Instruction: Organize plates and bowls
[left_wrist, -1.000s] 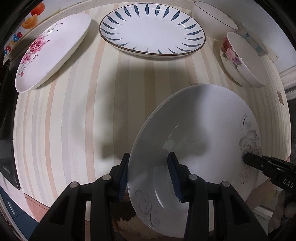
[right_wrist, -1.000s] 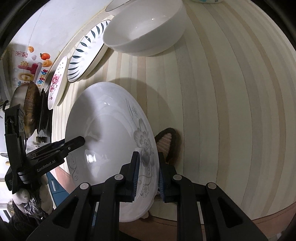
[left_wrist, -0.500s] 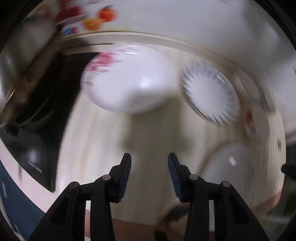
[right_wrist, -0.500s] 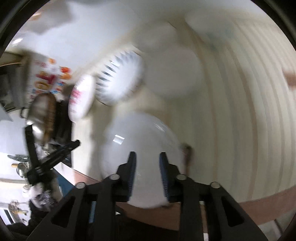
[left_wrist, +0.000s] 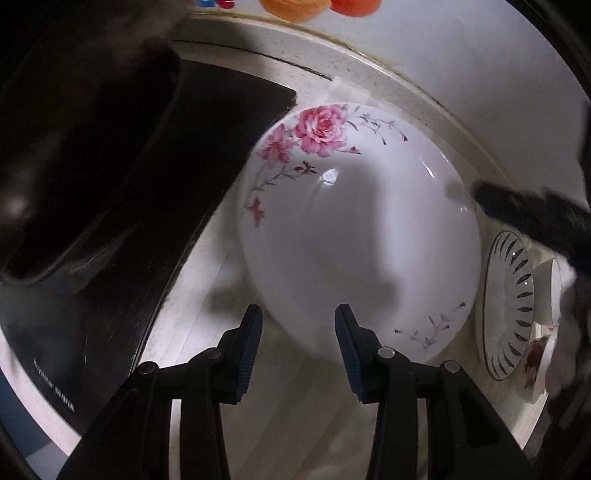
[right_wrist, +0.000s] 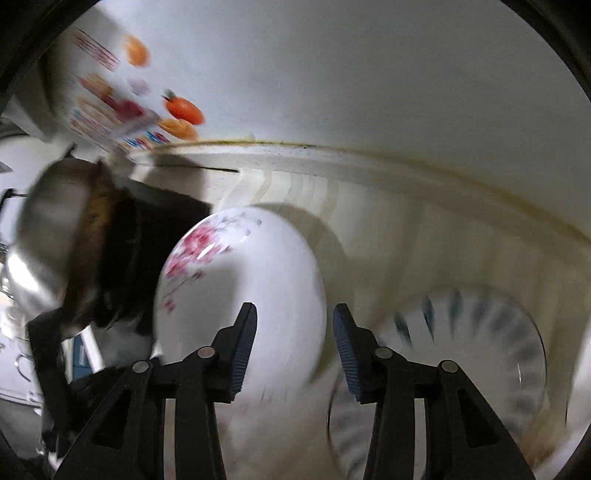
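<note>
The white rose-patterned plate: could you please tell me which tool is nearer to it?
Left, narrowly. The left tool hovers over the white rose-patterned plate's near rim; the right tool reaches toward its far-right rim, jaws opening, empty.

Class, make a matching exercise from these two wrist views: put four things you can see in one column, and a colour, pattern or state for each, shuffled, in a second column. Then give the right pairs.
Things:
1. White round plate on the left of the striped counter
2. White round plate to its right
3. Flat cooktop beside the counter
4. Left gripper

Descriptions:
A. Glossy black
B. Pink roses near the rim
C. Jaws apart, nothing between them
D. Dark blue leaf-shaped dashes round the rim

Pairs: 1-B, 2-D, 3-A, 4-C
</note>
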